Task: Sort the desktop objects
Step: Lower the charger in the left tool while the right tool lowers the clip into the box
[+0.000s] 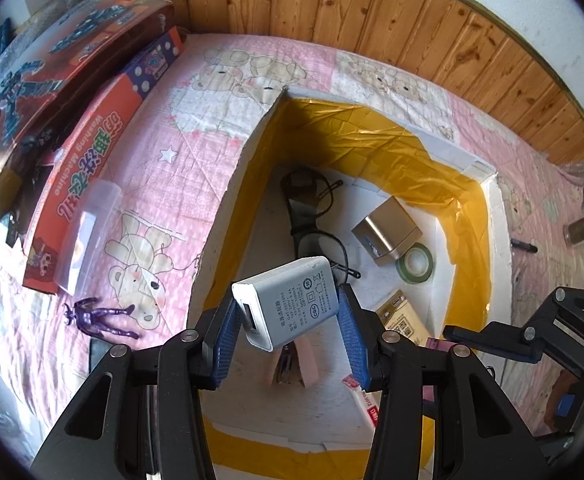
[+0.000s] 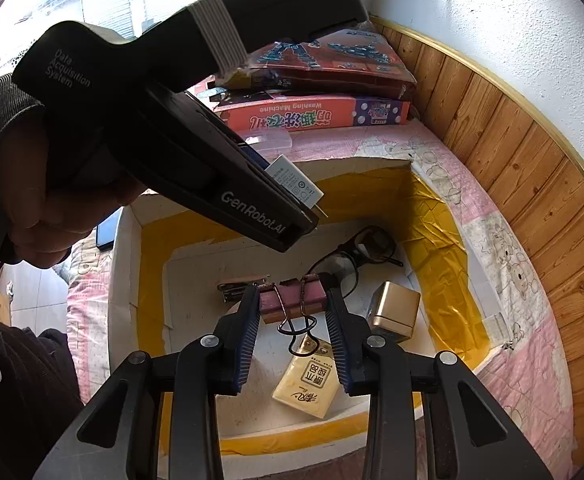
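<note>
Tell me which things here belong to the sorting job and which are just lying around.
Job:
left gripper holding charger
right gripper holding binder clip
white box
glasses

Lying about:
toy boxes
purple figure

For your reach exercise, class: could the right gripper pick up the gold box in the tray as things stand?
Probably not yet. The right gripper is shut on a pink binder clip, so its jaws are occupied. The gold box lies uncovered just beside it inside the tray; releasing the clip first would free the way.
</note>
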{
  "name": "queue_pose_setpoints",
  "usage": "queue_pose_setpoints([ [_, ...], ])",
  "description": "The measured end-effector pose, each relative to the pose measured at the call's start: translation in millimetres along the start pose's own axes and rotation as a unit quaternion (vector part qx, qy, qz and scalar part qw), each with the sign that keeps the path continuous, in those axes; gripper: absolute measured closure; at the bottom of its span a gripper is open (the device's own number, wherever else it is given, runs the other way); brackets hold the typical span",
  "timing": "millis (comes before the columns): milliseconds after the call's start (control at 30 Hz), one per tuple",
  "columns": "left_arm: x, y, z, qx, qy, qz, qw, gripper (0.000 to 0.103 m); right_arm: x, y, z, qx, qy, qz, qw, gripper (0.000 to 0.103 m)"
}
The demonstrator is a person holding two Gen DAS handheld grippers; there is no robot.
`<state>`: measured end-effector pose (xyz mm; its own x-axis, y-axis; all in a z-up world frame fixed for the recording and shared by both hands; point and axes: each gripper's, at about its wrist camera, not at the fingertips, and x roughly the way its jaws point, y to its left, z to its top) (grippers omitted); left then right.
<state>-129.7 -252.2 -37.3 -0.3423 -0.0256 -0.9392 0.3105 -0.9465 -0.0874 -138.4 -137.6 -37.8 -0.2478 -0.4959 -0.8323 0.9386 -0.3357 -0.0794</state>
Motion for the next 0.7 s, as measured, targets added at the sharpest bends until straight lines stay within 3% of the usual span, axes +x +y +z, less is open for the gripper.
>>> queue_pose_setpoints([
  [400, 37.9, -0.9, -3.5, 0.02, 0.064, 0.02, 0.9975, 0.055, 27.9, -37.1, 0.2, 0.107, 0.041, 0.034, 0.993, 0.068],
  [700, 27.7, 3.1, -26.7, 0.028, 0.096, -0.006, 0.995, 0.055, 46.3, -27.6, -2.1, 0.101, 0.08, 0.049, 0.99, 0.068],
])
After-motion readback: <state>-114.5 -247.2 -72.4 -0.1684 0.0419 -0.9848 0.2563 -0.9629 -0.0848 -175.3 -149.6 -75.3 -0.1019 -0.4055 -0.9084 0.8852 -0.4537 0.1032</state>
